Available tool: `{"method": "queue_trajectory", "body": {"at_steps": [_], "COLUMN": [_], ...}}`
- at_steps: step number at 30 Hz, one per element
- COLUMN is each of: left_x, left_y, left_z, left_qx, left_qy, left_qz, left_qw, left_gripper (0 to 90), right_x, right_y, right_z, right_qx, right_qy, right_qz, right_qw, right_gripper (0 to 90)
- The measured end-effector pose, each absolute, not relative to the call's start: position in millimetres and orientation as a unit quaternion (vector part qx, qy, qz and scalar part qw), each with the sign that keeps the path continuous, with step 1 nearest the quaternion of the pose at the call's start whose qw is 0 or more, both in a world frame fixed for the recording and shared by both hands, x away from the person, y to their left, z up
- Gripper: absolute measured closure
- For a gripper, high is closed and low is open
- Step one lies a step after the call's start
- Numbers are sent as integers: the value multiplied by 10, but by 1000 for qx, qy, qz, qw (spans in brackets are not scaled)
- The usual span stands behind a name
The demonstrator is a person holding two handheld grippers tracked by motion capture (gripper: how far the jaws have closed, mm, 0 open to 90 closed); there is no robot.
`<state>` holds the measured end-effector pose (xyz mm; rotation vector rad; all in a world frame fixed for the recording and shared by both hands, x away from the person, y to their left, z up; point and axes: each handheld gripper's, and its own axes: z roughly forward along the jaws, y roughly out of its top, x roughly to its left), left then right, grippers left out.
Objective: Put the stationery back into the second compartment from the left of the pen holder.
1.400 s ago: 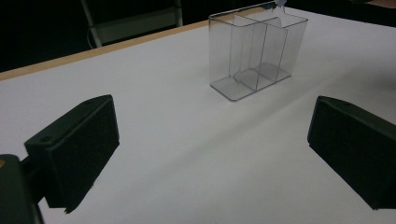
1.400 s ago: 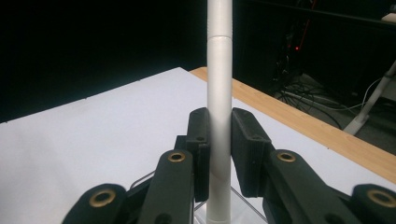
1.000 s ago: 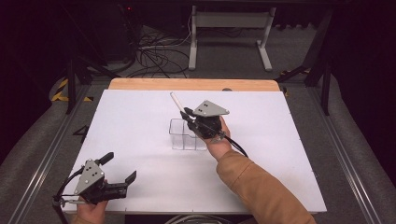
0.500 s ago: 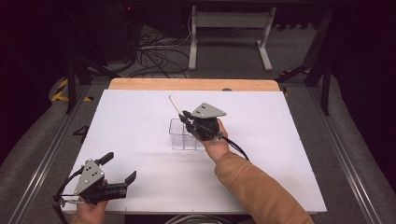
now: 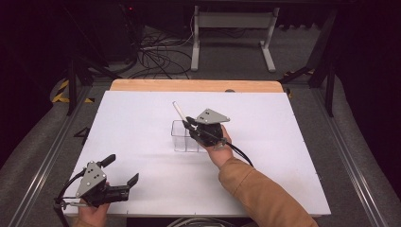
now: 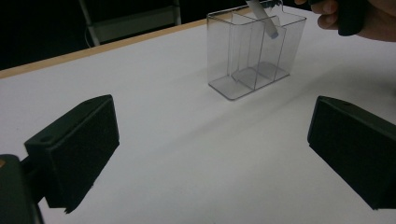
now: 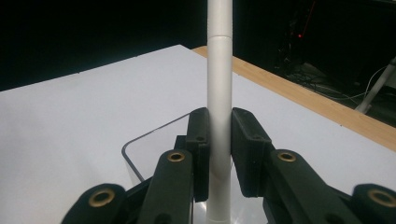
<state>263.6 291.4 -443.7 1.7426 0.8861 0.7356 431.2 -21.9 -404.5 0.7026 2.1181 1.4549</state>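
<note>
A: Where is the white pen (image 5: pixel 179 112) seen?

B: It is held tilted over the clear plastic organiser (image 5: pixel 183 137), near the middle of the white table top (image 5: pixel 137 118). In the left gripper view, its lower tip (image 6: pixel 266 21) is seen dipped inside the clear plastic organiser (image 6: pixel 254 49), above one of the middle compartments; the floor of the box is not touched by it.

A: By what is it held?

B: It is clamped by the right gripper (image 5: pixel 193 126). In the right gripper view, the white pen (image 7: pixel 219 93) is pressed from both sides by the black pads (image 7: pixel 199 140), and the curved rim of the clear plastic organiser (image 7: pixel 133 161) is seen just below them.

A: And the other gripper?

B: The left gripper (image 5: pixel 122 171) is kept at the near left corner of the table top, well apart from the organiser. Its jaws are spread wide and nothing is gripped between them, as is confirmed in its own view (image 6: pixel 210 154).

A: What is found beyond the white surface?

B: A wooden edge strip (image 5: pixel 194 85) is seen along the far side, and cables (image 5: pixel 156 52) are spread on the floor behind it.
</note>
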Motion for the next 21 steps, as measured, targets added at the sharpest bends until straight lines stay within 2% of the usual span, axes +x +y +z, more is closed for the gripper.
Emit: {"method": "queue_trajectory", "body": {"at_steps": [6,7,9,10,14,21], "left_x": [2637,2637,2639,2641,2646,2655], "left_y": [2909,2909,2908,2906,2901,2897], "left_z": [-4437,-4437,-4436,-4437,-4436,-4437], "left_qx": [721,721,721,721,722,721], "left_qy": [368,368,368,367,367,367], "left_qz": [303,303,303,303,302,303], "left_qw": [503,503,503,503,502,504], "left_gripper": [28,29,28,28,28,29], "right_x": [4299,4296,4290,4286,4251,4178], "right_y": [-226,-229,-233,-237,-280,-367], "right_z": [-4058,-4054,-4036,-4020,-3928,-3762], "right_qx": [256,256,253,245,234,226], "right_qy": [775,774,772,770,759,751], "right_qz": [527,527,525,526,536,552], "right_qw": [237,240,254,265,287,283], "right_gripper": [771,745,558,497,362,304]}}
